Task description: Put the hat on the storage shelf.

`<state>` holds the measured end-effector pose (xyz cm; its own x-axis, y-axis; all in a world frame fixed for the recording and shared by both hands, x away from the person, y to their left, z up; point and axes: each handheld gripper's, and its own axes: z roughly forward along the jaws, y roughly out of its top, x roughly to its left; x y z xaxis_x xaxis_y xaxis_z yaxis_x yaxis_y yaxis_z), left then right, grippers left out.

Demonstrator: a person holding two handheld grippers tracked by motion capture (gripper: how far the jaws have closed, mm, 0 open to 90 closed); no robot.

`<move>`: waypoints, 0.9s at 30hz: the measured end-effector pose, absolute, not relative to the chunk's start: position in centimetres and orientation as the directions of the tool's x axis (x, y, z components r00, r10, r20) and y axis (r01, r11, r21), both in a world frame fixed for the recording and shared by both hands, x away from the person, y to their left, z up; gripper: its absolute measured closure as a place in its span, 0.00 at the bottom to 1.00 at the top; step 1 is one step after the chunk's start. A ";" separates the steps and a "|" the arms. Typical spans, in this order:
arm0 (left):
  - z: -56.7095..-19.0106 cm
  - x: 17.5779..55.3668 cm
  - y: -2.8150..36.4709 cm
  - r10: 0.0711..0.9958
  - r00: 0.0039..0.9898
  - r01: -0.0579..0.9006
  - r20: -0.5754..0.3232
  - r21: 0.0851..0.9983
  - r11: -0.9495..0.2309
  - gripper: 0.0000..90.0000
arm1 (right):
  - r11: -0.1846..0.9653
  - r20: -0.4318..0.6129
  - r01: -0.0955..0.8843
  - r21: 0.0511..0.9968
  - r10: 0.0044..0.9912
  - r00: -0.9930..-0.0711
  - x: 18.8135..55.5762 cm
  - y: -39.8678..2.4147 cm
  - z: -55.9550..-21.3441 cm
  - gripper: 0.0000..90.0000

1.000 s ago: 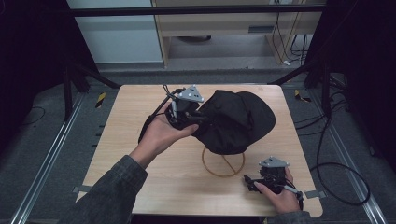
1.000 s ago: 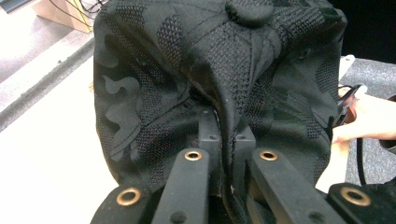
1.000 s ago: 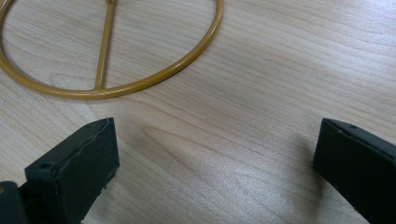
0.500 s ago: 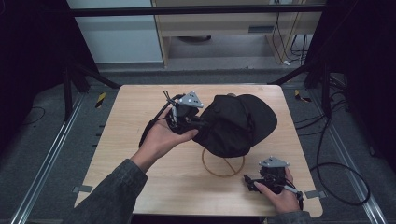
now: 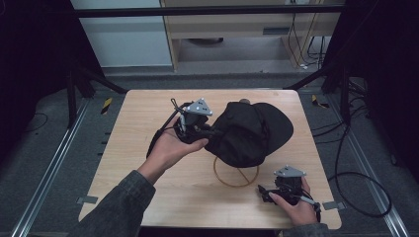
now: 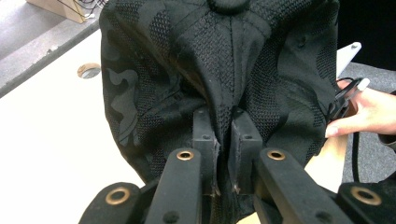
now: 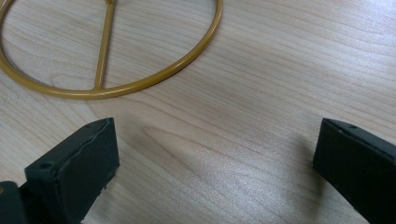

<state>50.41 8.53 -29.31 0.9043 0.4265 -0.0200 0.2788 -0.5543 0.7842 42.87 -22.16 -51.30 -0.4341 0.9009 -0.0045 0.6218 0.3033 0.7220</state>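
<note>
Slightly leftward, the black cap (image 5: pixel 252 132) has been drawn by the left gripper (image 6: pixel 223 140), whose fingers, just easing apart, pinch its fabric. Right gripper (image 7: pixel 215 163) fingers are spread over the desk (image 5: pixel 133 143) beside the gold ring stand (image 7: pixel 112 84).

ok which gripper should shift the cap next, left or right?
Left, probably. The left gripper pinches a fold of the black cap, though its jaws have just been opening slightly. The right gripper rests open on the table near the gold ring stand, holding nothing.

No text, label, brand or number can be read on anything here.
</note>
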 end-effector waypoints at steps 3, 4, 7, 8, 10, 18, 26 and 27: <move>-29.4 50.4 8.6 0.431 0.902 0.280 -0.019 0.784 -0.554 0.88 | 0.304 -0.005 0.622 0.722 0.901 -0.434 42.9 -22.2 -51.3 0.00; -29.4 50.4 8.7 0.429 0.903 0.278 -0.015 0.782 -0.558 0.88 | 0.303 -0.005 0.622 0.722 0.901 -0.434 42.9 -22.2 -51.3 0.00; -29.4 50.3 8.9 0.430 0.902 0.281 -0.021 0.785 -0.551 0.85 | 0.303 -0.004 0.622 0.722 0.901 -0.434 42.9 -22.2 -51.3 0.00; -29.4 50.3 9.0 0.435 0.900 0.284 -0.023 0.788 -0.546 0.83 | 0.303 -0.005 0.622 0.722 0.901 -0.434 42.9 -22.2 -51.3 0.00; -29.4 50.3 9.1 0.444 0.896 0.290 -0.027 0.792 -0.537 0.78 | 0.303 -0.005 0.622 0.722 0.901 -0.434 42.9 -22.2 -51.3 0.00; -29.2 50.1 10.0 0.455 0.890 0.290 -0.027 0.802 -0.522 0.70 | 0.302 -0.003 0.623 0.722 0.901 -0.433 42.9 -22.1 -51.3 0.01; -28.6 49.5 11.3 0.472 0.881 0.288 -0.023 0.818 -0.499 0.66 | 0.302 -0.003 0.623 0.722 0.901 -0.433 42.9 -22.1 -51.3 0.00; -28.6 49.4 11.4 0.476 0.879 0.290 -0.025 0.820 -0.493 0.65 | 0.302 -0.003 0.623 0.722 0.901 -0.434 42.9 -22.1 -51.3 0.00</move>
